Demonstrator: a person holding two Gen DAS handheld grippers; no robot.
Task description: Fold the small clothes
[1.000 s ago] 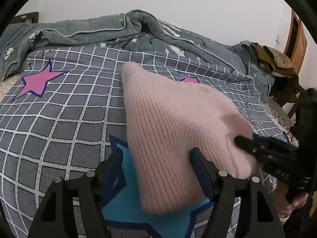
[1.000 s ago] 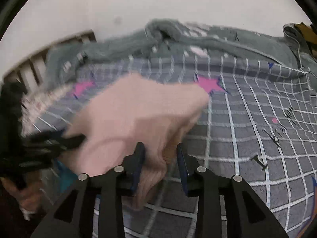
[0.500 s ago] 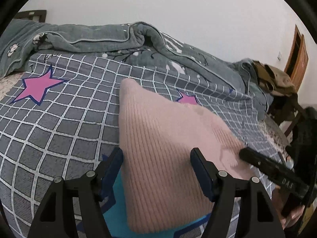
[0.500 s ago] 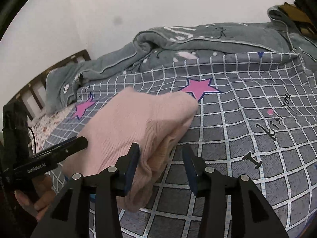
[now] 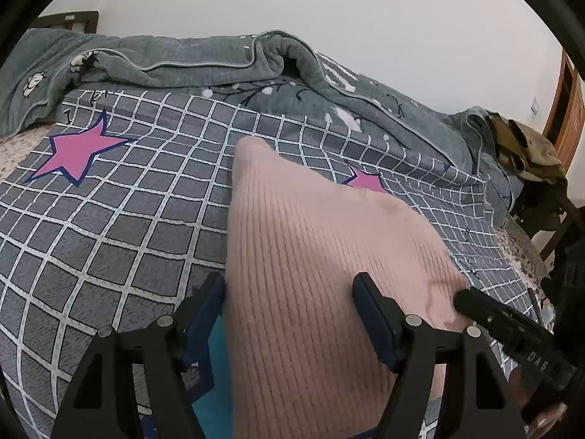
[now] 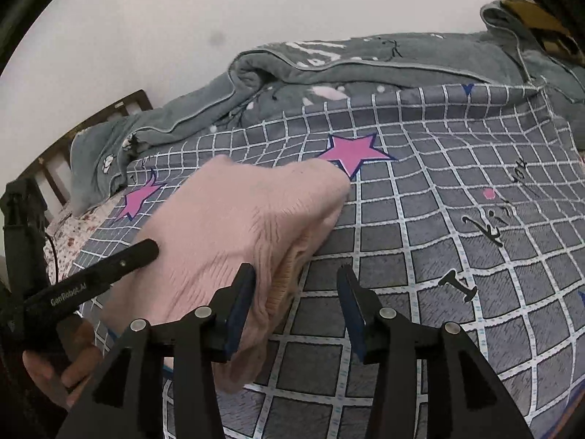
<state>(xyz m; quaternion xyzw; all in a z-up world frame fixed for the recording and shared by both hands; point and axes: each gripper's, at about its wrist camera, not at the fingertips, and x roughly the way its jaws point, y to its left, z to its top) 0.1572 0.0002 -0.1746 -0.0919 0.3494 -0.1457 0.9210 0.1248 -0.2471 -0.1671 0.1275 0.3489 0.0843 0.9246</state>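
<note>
A pink ribbed knit garment (image 5: 314, 270) lies folded on the grey checked bedspread (image 5: 120, 226). It also shows in the right wrist view (image 6: 234, 226). My left gripper (image 5: 292, 314) is open, its jaws standing on either side of the garment's near end. My right gripper (image 6: 296, 303) is open at the garment's right near edge; its left finger (image 6: 239, 303) touches the knit and its right finger stands over bare bedspread. Each gripper shows in the other's view: the right one (image 5: 512, 333), the left one (image 6: 91, 278).
A rumpled grey-green blanket (image 5: 219, 62) runs along the bed's far side by the white wall. A wooden headboard (image 6: 84, 131) is at the left end. A chair with brown clothes (image 5: 526, 150) stands at the right. Pink stars (image 6: 351, 153) mark the bedspread.
My right gripper has opened and let go of the garment's edge, which now rests on the bed. The garment has settled flatter. My left gripper stays open around its near end.
</note>
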